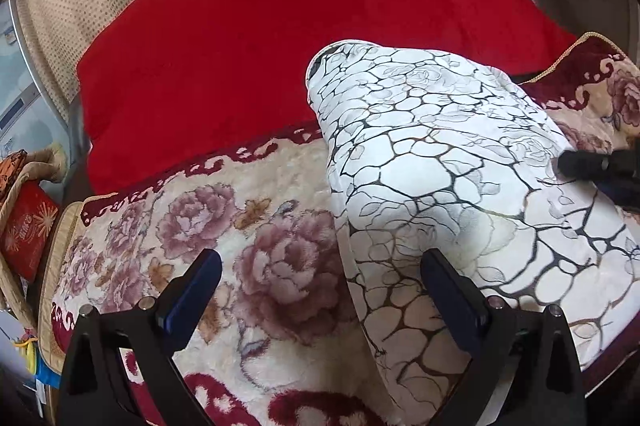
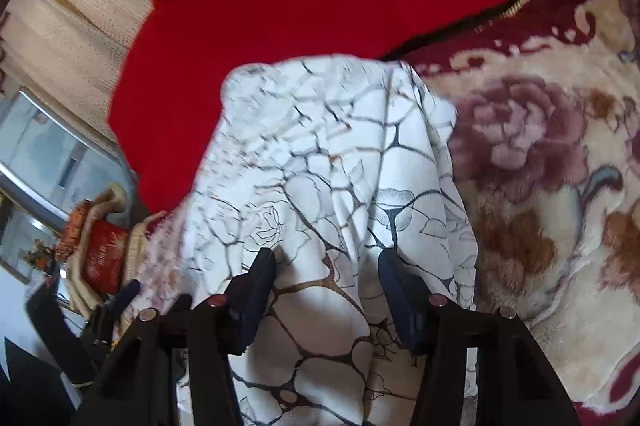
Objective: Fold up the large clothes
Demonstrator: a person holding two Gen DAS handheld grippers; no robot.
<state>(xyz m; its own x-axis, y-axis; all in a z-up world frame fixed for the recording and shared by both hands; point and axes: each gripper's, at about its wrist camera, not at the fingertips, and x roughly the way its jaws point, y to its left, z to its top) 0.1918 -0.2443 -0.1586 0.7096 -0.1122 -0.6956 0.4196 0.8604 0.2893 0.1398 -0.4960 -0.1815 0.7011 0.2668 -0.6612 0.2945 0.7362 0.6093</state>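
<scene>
Where the white cloth (image 2: 328, 162) bunches between the right gripper (image 2: 328, 266), I cannot tell if it pinches. The left gripper (image 1: 320, 270) gapes open over the flowery blanket (image 1: 256, 226).

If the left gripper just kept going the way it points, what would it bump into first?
Most likely the flowered blanket, or the left edge of the white garment that lies between the open jaws of the left gripper. Which comes first is hard to judge.

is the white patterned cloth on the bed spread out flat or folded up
Not spread flat: the white cloth lies gathered in a narrow, puffy strip on the floral blanket, with creases and rounded edges. Whether it is neatly folded, cannot tell.
</scene>
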